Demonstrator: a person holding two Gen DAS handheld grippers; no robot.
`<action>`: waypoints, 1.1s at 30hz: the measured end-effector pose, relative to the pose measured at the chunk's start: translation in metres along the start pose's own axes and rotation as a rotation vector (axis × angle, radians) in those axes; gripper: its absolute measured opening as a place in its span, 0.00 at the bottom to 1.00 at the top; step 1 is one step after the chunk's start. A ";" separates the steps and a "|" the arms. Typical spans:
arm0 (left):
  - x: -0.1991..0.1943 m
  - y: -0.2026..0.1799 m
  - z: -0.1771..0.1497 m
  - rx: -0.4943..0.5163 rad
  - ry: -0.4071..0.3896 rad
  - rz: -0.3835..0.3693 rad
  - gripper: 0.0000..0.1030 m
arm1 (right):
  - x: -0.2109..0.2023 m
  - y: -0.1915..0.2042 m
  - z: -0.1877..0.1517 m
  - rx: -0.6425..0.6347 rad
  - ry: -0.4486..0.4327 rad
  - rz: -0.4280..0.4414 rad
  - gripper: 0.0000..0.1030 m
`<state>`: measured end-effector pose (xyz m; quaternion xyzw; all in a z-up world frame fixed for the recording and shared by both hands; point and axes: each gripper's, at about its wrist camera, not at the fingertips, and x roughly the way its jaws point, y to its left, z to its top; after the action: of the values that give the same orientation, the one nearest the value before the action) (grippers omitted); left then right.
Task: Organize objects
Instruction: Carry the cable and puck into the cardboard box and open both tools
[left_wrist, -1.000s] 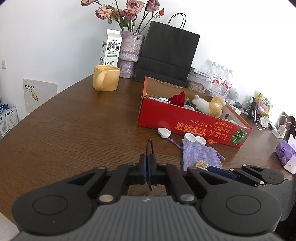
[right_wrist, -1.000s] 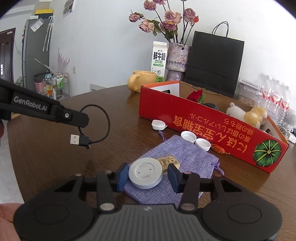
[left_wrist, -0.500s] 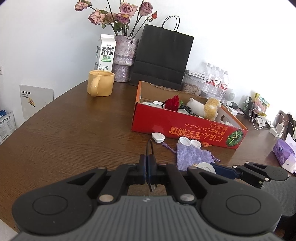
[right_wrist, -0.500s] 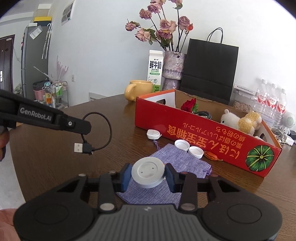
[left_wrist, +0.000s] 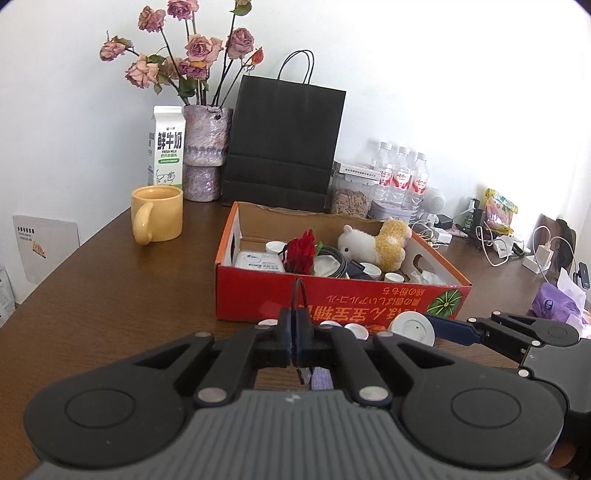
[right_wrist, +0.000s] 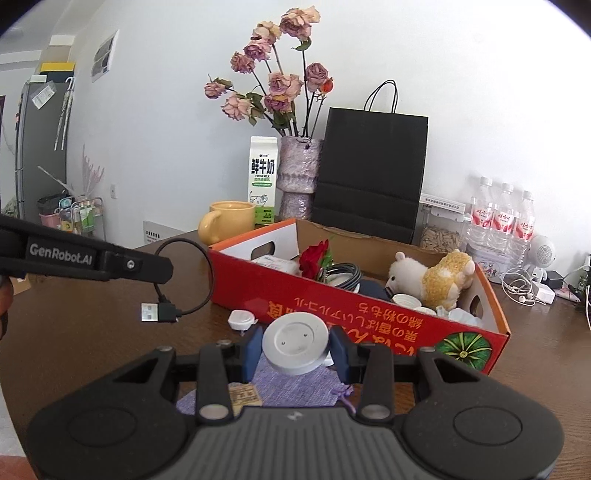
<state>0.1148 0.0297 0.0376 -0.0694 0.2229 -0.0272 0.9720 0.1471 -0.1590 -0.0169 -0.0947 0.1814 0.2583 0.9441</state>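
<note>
My left gripper (left_wrist: 295, 341) is shut on a thin black USB cable (left_wrist: 297, 295), whose loop stands up between the pads. In the right wrist view the cable (right_wrist: 208, 273) hangs from the left gripper (right_wrist: 164, 267), with its plug (right_wrist: 151, 313) dangling above the table. My right gripper (right_wrist: 295, 352) is shut on a white round disc (right_wrist: 295, 339), held above a purple pouch (right_wrist: 295, 384). The disc (left_wrist: 412, 326) also shows low on the right in the left wrist view. Just beyond both grippers stands an open red cardboard box (right_wrist: 369, 314) with a red rose (right_wrist: 314, 258), a plush alpaca (right_wrist: 432, 277), caps and a coiled cable.
White caps (left_wrist: 354, 329) and a small white plug (right_wrist: 240, 319) lie on the brown table in front of the box. Behind it stand a yellow mug (left_wrist: 159, 214), a milk carton (left_wrist: 166, 147), a vase of dried roses (left_wrist: 207, 155), a black paper bag (left_wrist: 284, 144) and water bottles (left_wrist: 400, 173). Chargers and cords clutter the far right.
Both grippers have risen and moved toward the red box. The right jaws closed on the white disc and lifted it off the purple pouch. The left still pinches the cable.
</note>
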 end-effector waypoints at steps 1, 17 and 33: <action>0.003 -0.003 0.003 0.006 -0.004 -0.004 0.03 | 0.001 -0.003 0.002 0.003 -0.005 -0.007 0.37; 0.062 -0.040 0.046 0.047 -0.056 -0.054 0.03 | 0.038 -0.056 0.040 0.033 -0.079 -0.090 0.37; 0.164 -0.053 0.085 0.045 -0.081 -0.061 0.03 | 0.127 -0.112 0.054 0.150 -0.074 -0.127 0.37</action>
<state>0.2982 -0.0257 0.0510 -0.0555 0.1804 -0.0591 0.9802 0.3232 -0.1818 -0.0075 -0.0255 0.1590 0.1870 0.9691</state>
